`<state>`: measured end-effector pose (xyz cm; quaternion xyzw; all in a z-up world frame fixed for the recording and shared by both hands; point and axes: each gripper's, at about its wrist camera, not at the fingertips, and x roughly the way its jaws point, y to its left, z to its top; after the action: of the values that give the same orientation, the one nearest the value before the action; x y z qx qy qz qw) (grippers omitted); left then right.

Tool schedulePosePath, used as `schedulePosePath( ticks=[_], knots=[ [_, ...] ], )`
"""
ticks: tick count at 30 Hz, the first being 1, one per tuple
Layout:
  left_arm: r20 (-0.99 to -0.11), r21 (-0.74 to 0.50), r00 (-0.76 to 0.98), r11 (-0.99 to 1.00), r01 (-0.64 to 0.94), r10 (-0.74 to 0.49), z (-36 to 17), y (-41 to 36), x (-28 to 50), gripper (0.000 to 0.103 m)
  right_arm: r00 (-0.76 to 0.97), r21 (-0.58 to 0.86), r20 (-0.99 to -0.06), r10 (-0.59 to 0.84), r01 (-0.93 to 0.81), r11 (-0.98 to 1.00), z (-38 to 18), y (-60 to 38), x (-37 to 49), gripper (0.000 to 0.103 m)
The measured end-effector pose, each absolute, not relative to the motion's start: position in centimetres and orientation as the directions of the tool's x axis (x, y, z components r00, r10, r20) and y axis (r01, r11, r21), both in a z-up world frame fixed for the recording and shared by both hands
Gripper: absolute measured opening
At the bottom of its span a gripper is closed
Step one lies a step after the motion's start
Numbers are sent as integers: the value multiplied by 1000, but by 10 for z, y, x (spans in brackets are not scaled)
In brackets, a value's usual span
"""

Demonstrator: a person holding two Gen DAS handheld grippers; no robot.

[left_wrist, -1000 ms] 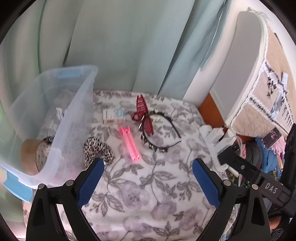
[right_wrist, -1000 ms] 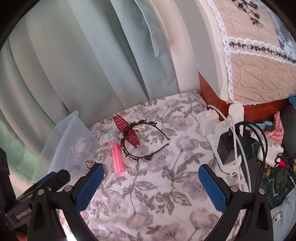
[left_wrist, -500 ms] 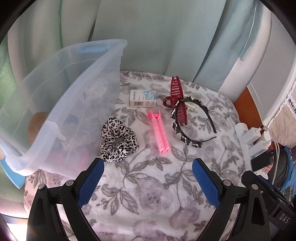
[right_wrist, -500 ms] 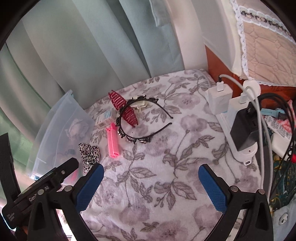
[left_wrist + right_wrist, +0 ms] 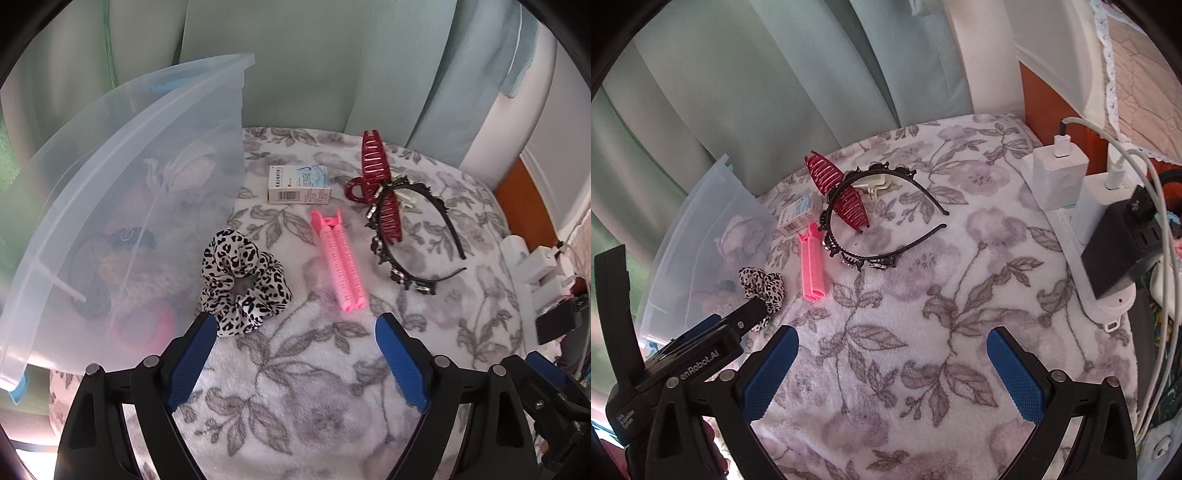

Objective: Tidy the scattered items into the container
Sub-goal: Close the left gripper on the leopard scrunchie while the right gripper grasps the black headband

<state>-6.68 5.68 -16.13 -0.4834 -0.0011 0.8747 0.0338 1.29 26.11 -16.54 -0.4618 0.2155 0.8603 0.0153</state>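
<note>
The left gripper [image 5: 295, 332] hangs over the floral blanket [image 5: 306, 387] with its blue-padded fingers spread wide and nothing between them; its left fingertip sits just beside the near edge of the leopard-print scrunchie [image 5: 242, 282], though contact cannot be judged from the wrist view. The right gripper [image 5: 892, 347] is likewise spread and empty, poised over a bare stretch of the blanket [image 5: 923, 332], with the left gripper's body [image 5: 701, 354] showing at its lower left. Just to the right of the scrunchie lies the pink hair roller clip [image 5: 340, 260], pointing away from the near edge. Farther off and to the right rests the black beaded headband [image 5: 413, 258], with the dark red claw clip [image 5: 380, 188] lying across its far-left arc, and a small cream clip [image 5: 873, 182] tucked under the headband's far side. A small white and blue box [image 5: 299, 184] lies on its side at the far left of the scattered group, close to the container's wall. The clear plastic container [image 5: 129, 155] stands at the left edge of the blanket, its near wall just beside the scrunchie; blurred shapes show through its sides, including something pink at the near end. At the right edge of the blanket, white chargers [image 5: 1056, 177] and a black adapter [image 5: 1119, 243] sit plugged into a power strip with white cables trailing. Pale green curtains [image 5: 775, 92] hang behind everything.
</note>
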Motion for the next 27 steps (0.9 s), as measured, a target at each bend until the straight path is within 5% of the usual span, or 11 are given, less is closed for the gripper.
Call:
schedulePosePath(
  ticks=[27],
  knots=[
    [-875, -2, -483, -1000, -18, 10, -211, 53, -115, 71, -499, 325, -833, -238, -94, -941, -192, 231, -75, 101]
  ],
)
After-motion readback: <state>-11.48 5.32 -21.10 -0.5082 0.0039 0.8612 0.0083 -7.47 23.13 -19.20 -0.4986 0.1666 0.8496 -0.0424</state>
